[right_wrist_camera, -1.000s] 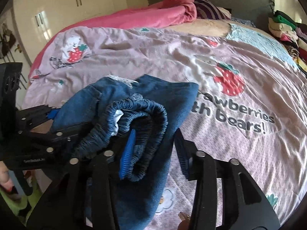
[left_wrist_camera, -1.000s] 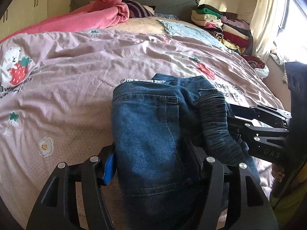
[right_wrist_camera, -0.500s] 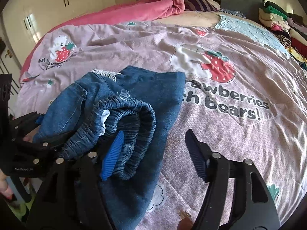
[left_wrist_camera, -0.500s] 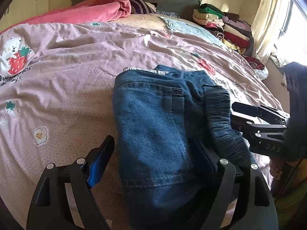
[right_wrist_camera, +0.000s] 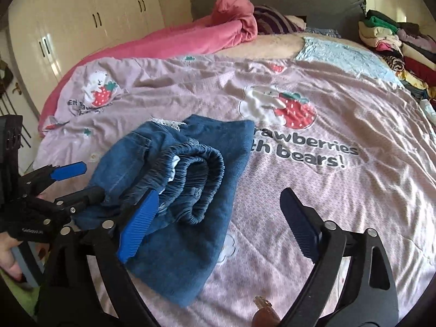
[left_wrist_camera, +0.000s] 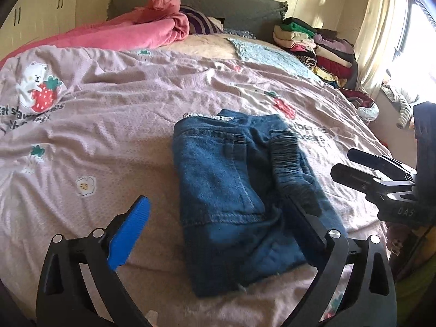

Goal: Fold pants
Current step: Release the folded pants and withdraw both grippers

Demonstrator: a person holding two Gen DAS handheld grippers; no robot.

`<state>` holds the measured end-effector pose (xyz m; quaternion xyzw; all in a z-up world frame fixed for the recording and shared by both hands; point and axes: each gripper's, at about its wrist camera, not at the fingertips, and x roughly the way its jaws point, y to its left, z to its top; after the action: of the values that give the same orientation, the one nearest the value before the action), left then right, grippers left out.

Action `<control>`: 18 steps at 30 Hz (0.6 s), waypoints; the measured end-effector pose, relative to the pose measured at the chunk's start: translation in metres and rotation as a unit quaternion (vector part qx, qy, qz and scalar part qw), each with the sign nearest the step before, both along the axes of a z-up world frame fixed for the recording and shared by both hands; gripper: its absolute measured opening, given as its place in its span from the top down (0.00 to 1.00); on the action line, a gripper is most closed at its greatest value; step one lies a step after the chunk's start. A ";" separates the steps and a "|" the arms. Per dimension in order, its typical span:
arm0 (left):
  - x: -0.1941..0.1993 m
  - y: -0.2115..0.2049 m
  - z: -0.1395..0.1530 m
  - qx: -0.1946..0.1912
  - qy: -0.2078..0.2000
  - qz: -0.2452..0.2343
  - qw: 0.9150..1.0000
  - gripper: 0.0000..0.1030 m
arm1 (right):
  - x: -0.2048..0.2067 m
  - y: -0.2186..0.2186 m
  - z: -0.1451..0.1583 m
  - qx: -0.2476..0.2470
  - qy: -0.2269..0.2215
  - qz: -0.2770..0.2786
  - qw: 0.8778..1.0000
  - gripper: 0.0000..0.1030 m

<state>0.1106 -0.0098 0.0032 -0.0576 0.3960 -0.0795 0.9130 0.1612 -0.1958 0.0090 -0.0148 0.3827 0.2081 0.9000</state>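
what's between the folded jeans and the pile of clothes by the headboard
Only bare pink strawberry bedspread lies between the folded jeans and the stacked clothes, apart from a light blue blanket near the pile; the left wrist view shows it best.

The folded pants (left_wrist_camera: 231,190) lie on the bed (left_wrist_camera: 109,125) near its foot edge, elastic waistband on top toward the right side. The left tongs (left_wrist_camera: 218,226) straddle the bundle's near end, jaws opening, pads off the cloth. The right tongs (right_wrist_camera: 220,218) sit at the bundle's right side, jaws opening too, one pad just beside the waistband, possibly brushing it. At the head end lies a bunched blanket (left_wrist_camera: 141,32), left of centre; a clothes stack (left_wrist_camera: 313,43) lines the right edge up by the headboard (left_wrist_camera: 231,2).
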 end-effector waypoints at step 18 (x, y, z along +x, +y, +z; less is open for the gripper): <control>-0.064 -0.002 0.039 0.028 -0.048 0.004 0.998 0.04 | -0.068 -0.005 0.042 -0.019 -0.084 -0.003 0.996 0.09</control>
<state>0.0462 -0.0117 0.0421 -0.0300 0.3534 -0.0676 0.9325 0.0928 -0.2009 0.0509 -0.0483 0.3100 0.1964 0.9290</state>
